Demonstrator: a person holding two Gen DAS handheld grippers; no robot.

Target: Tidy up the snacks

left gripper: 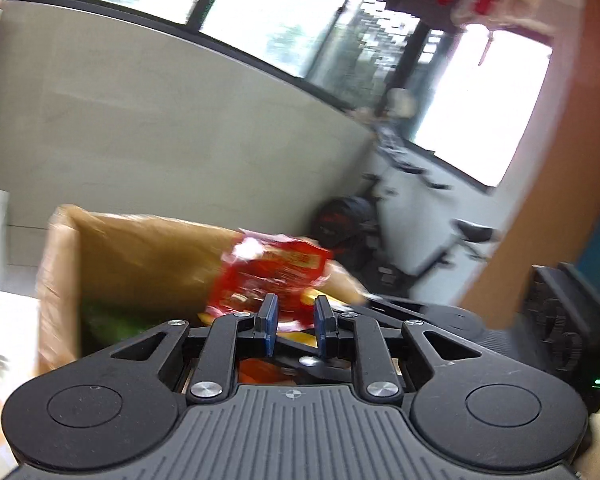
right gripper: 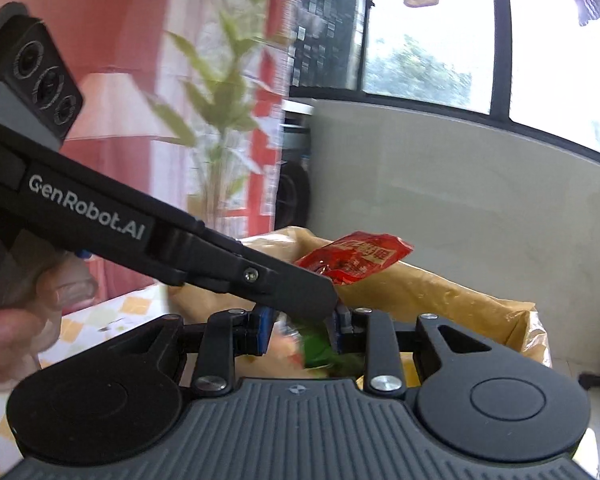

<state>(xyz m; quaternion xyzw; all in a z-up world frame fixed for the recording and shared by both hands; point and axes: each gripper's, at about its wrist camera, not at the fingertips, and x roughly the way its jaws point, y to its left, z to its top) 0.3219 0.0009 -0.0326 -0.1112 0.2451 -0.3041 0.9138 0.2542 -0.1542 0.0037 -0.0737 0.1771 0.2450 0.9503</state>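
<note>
Evidently the step in hand is lifting 1 snack out of the box. The left tongs are drawn nearly closed, and the lower edge of a red packet sits between their blue pads. The right wrist view shows that packet hanging in the air above the box at the tip of these tongs, so I judge it gripped, by 1 corner only.

The right tongs also stand at a narrow gap, just under the left pair's tip, which crosses in front and hides part of them. Something green and blurred shows between the pads. I cannot tell whether they press on it or whether it merely lies in the box behind.

Further out is the cardboard box, open at the top, with other wrappers inside, green, yellow and orange among them. It stands on a desk with a checked cloth, in front of a grey wall under windows. A hand grips the handle of the left tool.

The next move, as I read it, calls for carrying the red packet clear of the box rim and over to wherever its kind is being gathered. No sorting spot shows in either view. With so shallow a hold on slippery foil, the carry wants to be steady and the tongs kept tight until the packet is set down.
</note>
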